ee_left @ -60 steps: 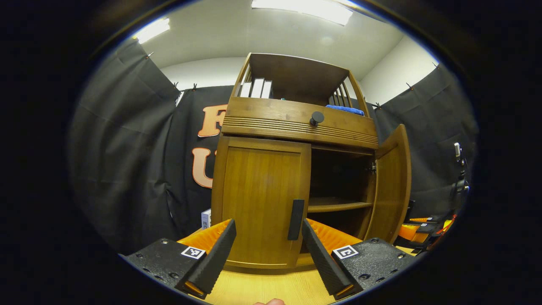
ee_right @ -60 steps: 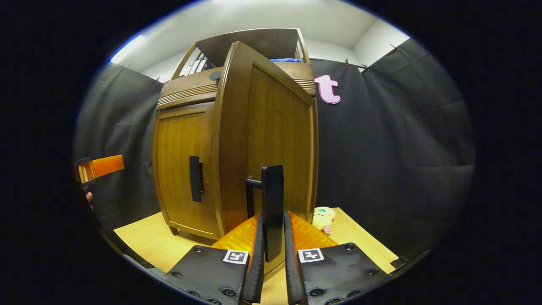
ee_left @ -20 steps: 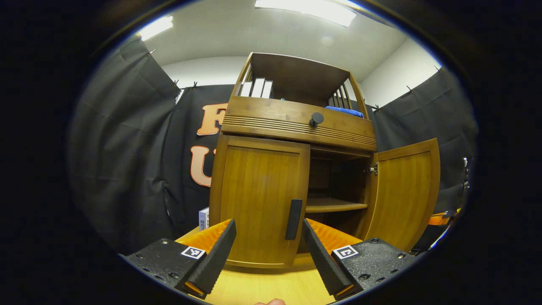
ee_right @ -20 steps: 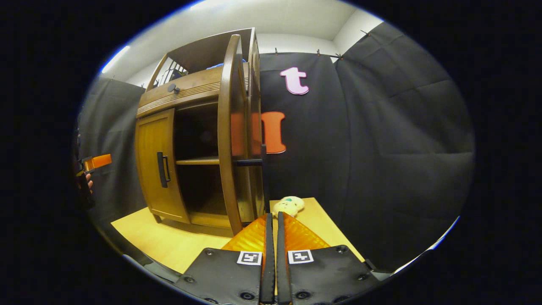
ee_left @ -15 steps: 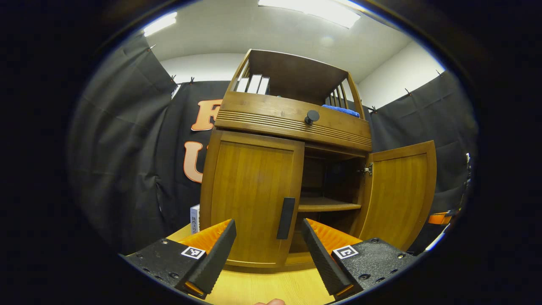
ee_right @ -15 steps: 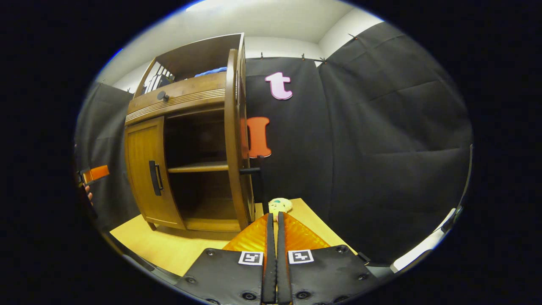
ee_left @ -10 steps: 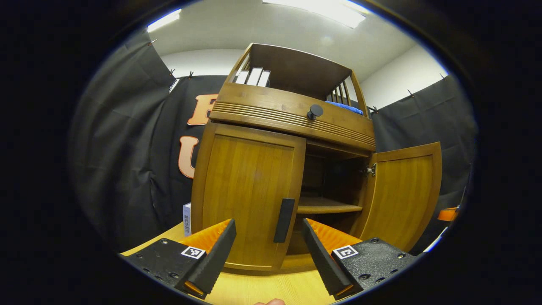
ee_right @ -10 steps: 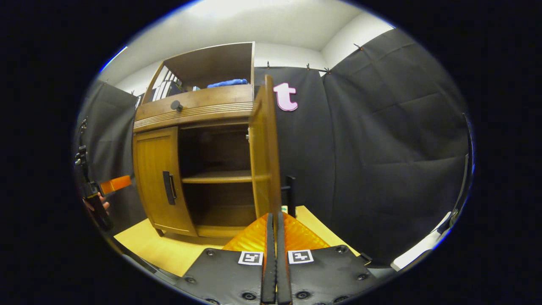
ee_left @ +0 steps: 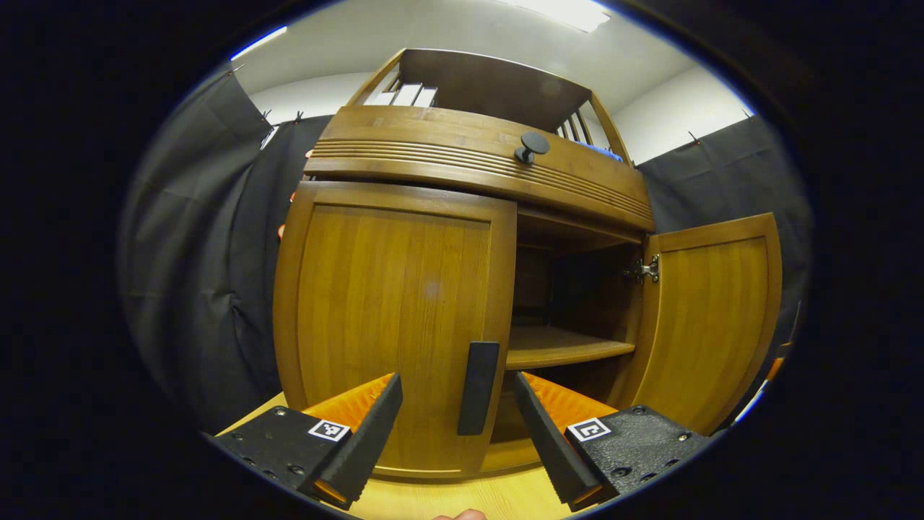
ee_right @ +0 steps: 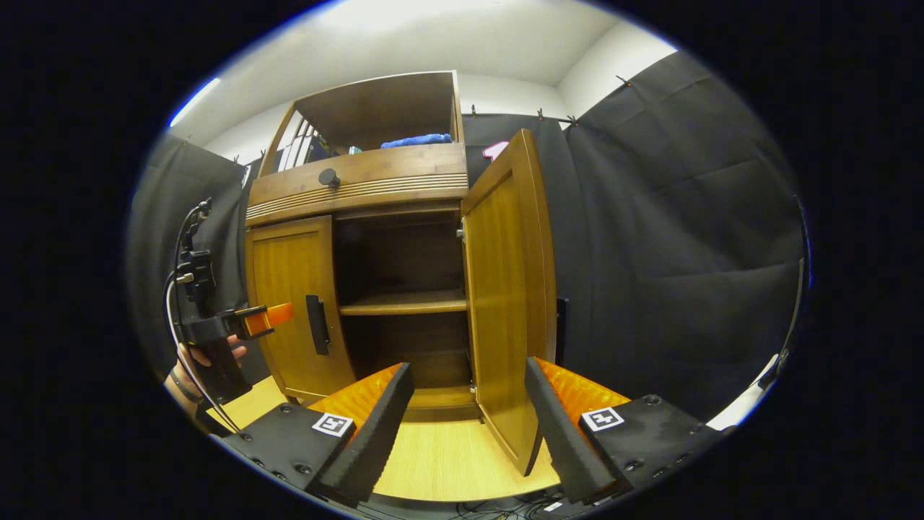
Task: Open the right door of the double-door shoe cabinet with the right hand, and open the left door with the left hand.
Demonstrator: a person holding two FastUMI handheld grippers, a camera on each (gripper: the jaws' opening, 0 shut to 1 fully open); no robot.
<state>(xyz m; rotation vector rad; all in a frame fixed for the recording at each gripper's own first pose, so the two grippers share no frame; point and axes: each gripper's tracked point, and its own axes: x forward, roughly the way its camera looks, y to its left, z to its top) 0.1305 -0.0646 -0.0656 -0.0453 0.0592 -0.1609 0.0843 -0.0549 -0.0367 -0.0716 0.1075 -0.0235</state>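
Left gripper view: the shoe cabinet (ee_left: 462,159) is seen close up on the wooden worktop (ee_left: 462,498). Its left door (ee_left: 393,318) is closed, and the door's dark handle (ee_left: 478,388) is framed at 12 o'clock between the spread fingers of the left claw (ee_left: 458,433), which is released and is not touching it. The right door (ee_left: 711,325) is swung wide open at 3 o'clock, and an inner shelf (ee_left: 563,347) is exposed. A round knob (ee_left: 530,144) is seen on the drawer front above.

Right gripper view: the right claw (ee_right: 465,426) is released, its fingers wide apart and holding nothing. The open right door (ee_right: 509,303) is seen just ahead at 12 o'clock, free of the claw. At 9 o'clock the left claw (ee_right: 267,318) is held in a hand (ee_right: 206,357) just beside the left door handle (ee_right: 316,325). A blue cloth (ee_right: 419,139) is laid on the top shelf.
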